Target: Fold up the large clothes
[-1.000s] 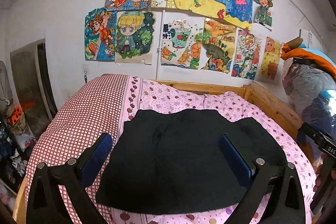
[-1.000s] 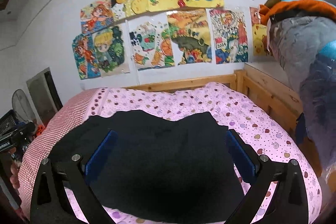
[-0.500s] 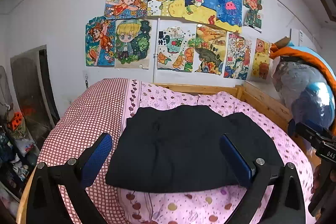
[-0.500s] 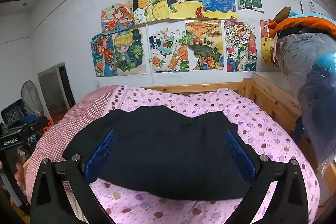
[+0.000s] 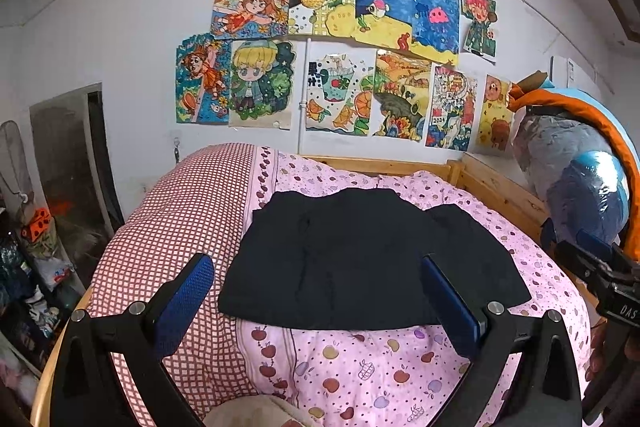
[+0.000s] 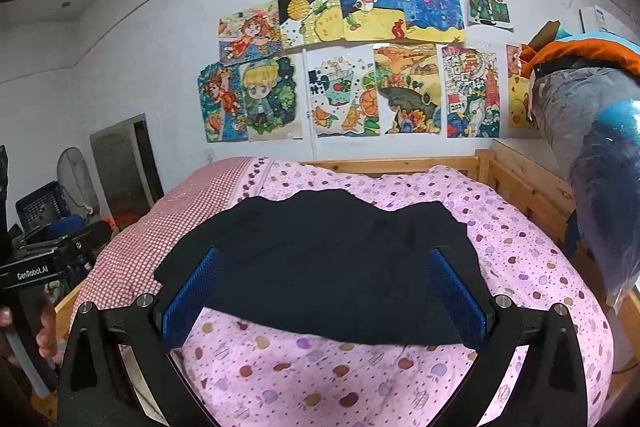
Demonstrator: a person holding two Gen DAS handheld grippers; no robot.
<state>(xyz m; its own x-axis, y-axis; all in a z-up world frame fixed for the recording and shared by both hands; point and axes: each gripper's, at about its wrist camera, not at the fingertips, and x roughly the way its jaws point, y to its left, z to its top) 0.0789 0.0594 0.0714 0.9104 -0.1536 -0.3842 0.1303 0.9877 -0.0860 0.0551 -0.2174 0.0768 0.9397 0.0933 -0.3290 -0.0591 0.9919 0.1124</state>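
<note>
A black garment (image 5: 360, 251) lies flat and folded on the pink patterned quilt (image 5: 360, 367) of the bed; it also shows in the right wrist view (image 6: 332, 267). My left gripper (image 5: 316, 301) is open and empty, held back from the garment's near edge. My right gripper (image 6: 324, 295) is open and empty, also short of the garment. The right gripper's body (image 5: 600, 279) shows at the right edge of the left wrist view, and the left gripper's body (image 6: 40, 263) at the left edge of the right wrist view.
A red checked cover (image 5: 172, 227) lies on the bed's left part. A wooden bed frame (image 5: 500, 187) runs along the back and right. Bagged bedding (image 5: 580, 179) is stacked at right. Clutter (image 5: 32, 259) stands on the floor at left. Drawings (image 5: 340, 67) cover the wall.
Both grippers have pulled back and away from the garment, so it looks smaller and more quilt shows in front. The garment has not moved. Both stay open.
</note>
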